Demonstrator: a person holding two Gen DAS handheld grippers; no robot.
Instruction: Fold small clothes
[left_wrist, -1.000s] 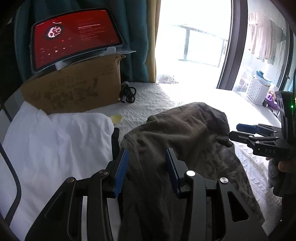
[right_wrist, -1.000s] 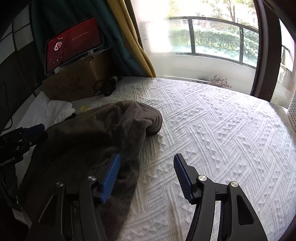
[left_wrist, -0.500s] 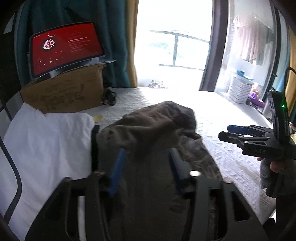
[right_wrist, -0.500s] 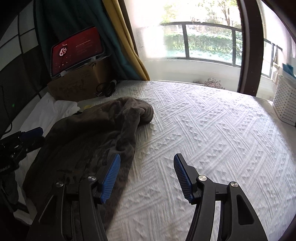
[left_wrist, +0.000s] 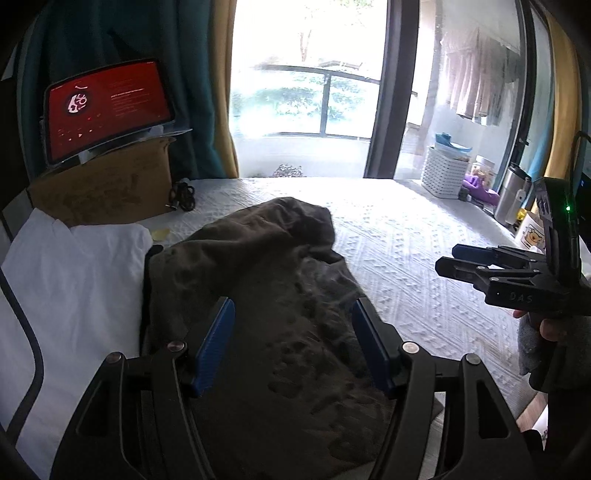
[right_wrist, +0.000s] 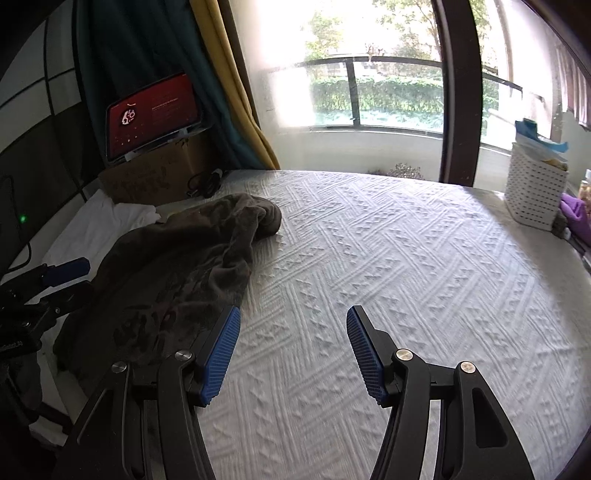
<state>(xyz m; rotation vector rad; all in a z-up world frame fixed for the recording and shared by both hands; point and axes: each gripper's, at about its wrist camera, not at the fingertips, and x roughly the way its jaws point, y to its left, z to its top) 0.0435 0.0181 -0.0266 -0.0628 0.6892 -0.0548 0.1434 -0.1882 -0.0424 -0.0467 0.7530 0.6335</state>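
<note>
Brown cloth, a small dark garment (left_wrist: 258, 295), lies rumpled on the white quilted bedspread (right_wrist: 406, 277), filling the lower middle of my left wrist view and the left half of my right wrist view, with one end bunched into a rounded lump toward the window. I judge the folding barely begun: I see no clean crease and no squared edges, only a loose heap with a wrinkled side draped toward the centre of the bed, so smoothing it flat and making each fold remain. My left gripper (left_wrist: 291, 339) sits at the bottom of its frame with the jaws opening; the garment shows between and beyond the blue pads, but they press on nothing. My right gripper (right_wrist: 293, 350) is spread wide at the bottom of its frame over bare bedspread, just right of the cloth's edge, holding nothing; from the left view it appears at the right edge, carried by a hand (left_wrist: 554, 328). Left of the garment lies white fabric (left_wrist: 74, 277), possibly folded already, though I cannot tell. Beyond it, in the upper left, a tablet (left_wrist: 107, 107) glowing red rests on a cardboard box (left_wrist: 107, 192), and a white basket (right_wrist: 535, 192) stands at the right.
</note>
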